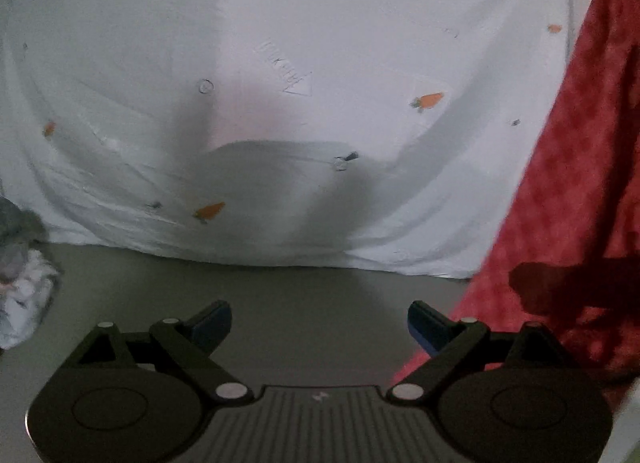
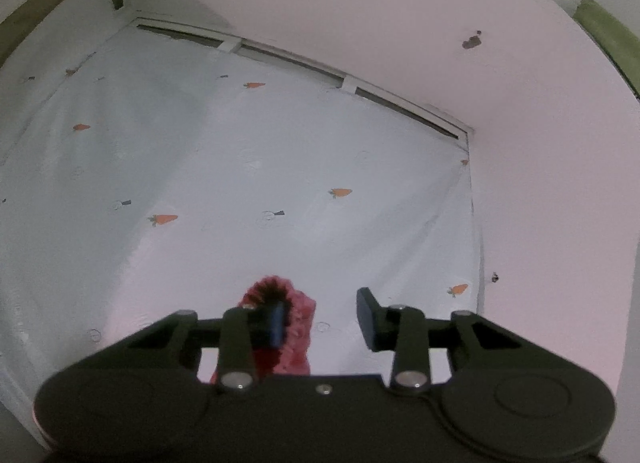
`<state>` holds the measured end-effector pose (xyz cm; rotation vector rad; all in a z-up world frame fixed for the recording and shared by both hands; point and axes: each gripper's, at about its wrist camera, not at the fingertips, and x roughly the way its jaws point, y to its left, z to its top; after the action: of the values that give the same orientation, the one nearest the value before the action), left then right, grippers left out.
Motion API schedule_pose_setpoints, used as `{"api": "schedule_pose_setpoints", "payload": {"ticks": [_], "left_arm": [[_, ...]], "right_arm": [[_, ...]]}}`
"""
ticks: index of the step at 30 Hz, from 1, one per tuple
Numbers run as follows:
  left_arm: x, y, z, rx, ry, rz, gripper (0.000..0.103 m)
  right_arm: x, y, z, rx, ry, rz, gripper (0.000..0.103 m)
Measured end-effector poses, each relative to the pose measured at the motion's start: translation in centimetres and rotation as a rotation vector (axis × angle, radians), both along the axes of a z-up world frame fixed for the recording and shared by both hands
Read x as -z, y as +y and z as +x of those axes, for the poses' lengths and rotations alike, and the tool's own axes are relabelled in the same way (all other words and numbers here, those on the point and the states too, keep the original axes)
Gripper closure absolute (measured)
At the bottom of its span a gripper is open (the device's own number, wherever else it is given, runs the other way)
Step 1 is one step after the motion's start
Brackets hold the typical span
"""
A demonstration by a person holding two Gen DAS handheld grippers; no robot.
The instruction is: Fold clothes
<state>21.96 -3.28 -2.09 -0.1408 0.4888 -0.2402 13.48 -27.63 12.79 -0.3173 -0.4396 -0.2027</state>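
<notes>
A white carrot-print sheet (image 2: 280,167) covers the bed below pinkish walls (image 2: 400,15). Both the left gripper (image 1: 319,323) and right gripper (image 2: 324,323) are spread apart; red cloth (image 1: 568,203) hangs beside.

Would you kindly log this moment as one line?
left gripper open, empty | right gripper open, red garment at one finger | carrot-print sheet beneath
</notes>
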Motion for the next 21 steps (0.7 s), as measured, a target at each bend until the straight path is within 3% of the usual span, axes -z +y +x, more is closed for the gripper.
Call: {"api": "schedule_pose_setpoints", "payload": {"ticks": [5, 9, 15, 18, 21], "left_arm": [[0.2, -0.1, -2.0, 0.201, 0.085, -0.216, 0.008], [1.4, 0.0, -1.2, 0.232, 0.155, -0.325, 0.008], [2.9, -2.1, -1.4, 0.240, 0.209, -0.265, 0.004], [4.1, -3.7, 1.2, 0.210, 0.274, -0.198, 0.004], [5.1, -5.3, 1.9, 0.254, 0.334, -0.193, 0.004]], "right_arm": [[-0.1, 0.8, 1.0, -0.009, -0.013, -0.036, 0.066], [0.3, 0.7, 1.4, -0.031, 0.001, -0.040, 0.065], [1.6, -0.2, 0.9, -0.078, 0.023, -0.040, 0.063], [1.9, -0.4, 0.5, -0.082, 0.020, -0.033, 0.063], [1.9, -0.9, 0.1, -0.077, 0.022, -0.023, 0.063]]}}
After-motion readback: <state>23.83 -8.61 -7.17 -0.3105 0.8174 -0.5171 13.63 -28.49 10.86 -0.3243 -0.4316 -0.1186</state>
